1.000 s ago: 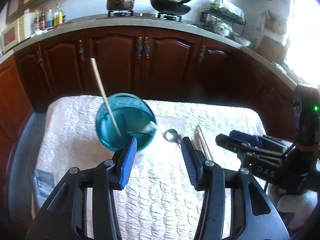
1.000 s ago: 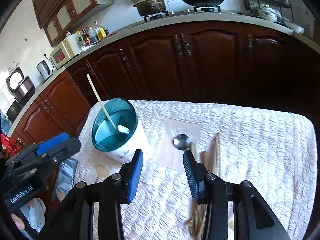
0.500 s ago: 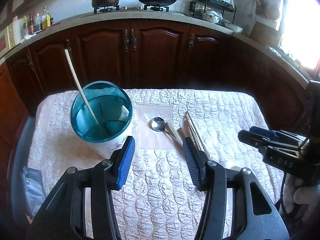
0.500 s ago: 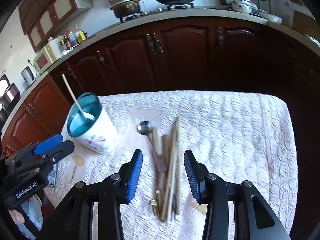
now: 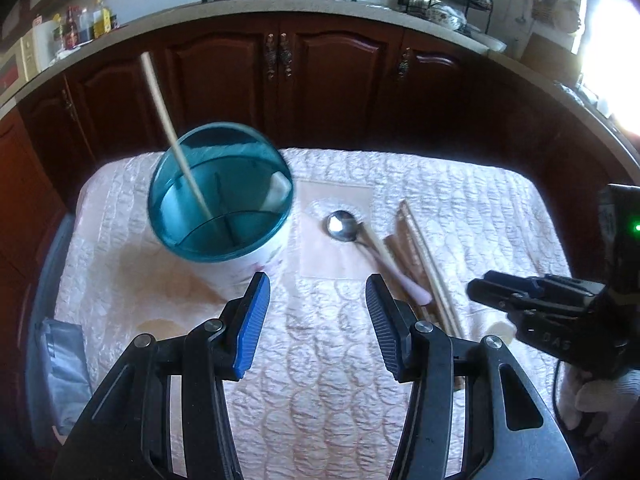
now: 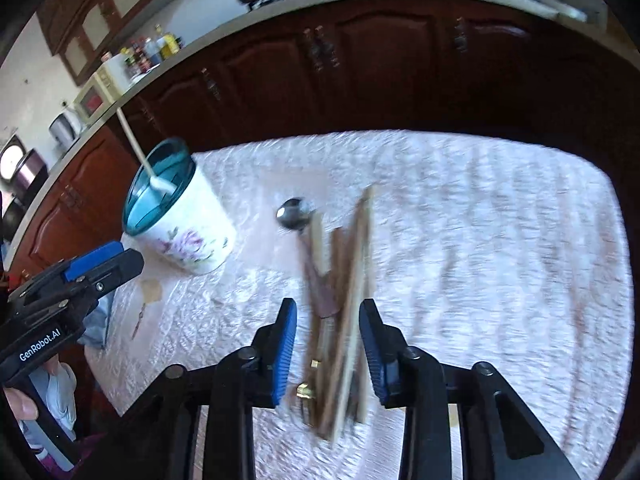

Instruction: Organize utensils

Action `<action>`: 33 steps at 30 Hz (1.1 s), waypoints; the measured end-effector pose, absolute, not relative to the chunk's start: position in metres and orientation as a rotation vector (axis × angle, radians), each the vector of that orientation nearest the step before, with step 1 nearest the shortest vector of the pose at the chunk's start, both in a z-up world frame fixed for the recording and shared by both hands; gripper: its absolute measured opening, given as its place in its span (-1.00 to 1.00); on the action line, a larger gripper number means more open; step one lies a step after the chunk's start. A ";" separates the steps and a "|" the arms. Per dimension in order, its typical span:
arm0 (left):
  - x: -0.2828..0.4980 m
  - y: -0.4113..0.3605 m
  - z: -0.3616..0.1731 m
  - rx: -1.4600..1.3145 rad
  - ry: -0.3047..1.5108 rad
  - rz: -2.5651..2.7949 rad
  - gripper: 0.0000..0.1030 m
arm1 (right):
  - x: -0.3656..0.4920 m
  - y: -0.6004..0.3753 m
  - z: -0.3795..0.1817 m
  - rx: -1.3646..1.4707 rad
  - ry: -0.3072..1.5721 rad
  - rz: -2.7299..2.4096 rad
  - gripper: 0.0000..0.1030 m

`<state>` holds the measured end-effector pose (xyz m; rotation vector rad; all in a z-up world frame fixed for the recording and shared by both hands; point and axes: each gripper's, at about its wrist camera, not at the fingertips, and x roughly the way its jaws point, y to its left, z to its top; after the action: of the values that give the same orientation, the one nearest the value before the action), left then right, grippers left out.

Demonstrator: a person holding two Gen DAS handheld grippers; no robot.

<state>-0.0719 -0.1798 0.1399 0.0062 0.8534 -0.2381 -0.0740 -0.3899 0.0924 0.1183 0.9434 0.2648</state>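
1. progress: one long utensil (image 5: pixel 176 136) stands in the holder (image 5: pixel 221 196); spoon (image 5: pixel 341 227) and chopsticks (image 6: pixel 352 280) lie on the table (image 5: pixel 460 200).
2. right claw (image 6: pixel 327 344) has been closing around the chopsticks, not yet clamped.
3. left claw (image 5: pixel 316 320) released, empty.

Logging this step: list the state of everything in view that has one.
Holder: upright, one long-handled utensil leaning inside.
Spoon: flat on the cloth.
Chopsticks: loose pile, between the right tongs.
Right tongs: just been closing, not yet gripping.
Left tongs: open, empty.
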 end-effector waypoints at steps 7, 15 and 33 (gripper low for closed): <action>-0.066 -0.162 0.126 -0.014 0.886 -0.207 -0.04 | -0.031 -0.362 0.050 0.070 1.021 0.305 -0.48; -0.058 -0.150 0.118 -0.038 0.916 -0.188 -0.04 | 0.017 -0.334 0.021 -0.044 1.076 0.275 -0.60; -0.057 -0.146 0.081 -0.019 1.010 -0.228 -0.04 | -0.089 -0.310 0.012 0.126 1.198 0.482 -0.89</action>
<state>-0.0570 -0.1459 0.0811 -0.0190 1.0102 -0.2280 -0.0892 -0.3104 0.0121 0.1262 1.1985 0.4815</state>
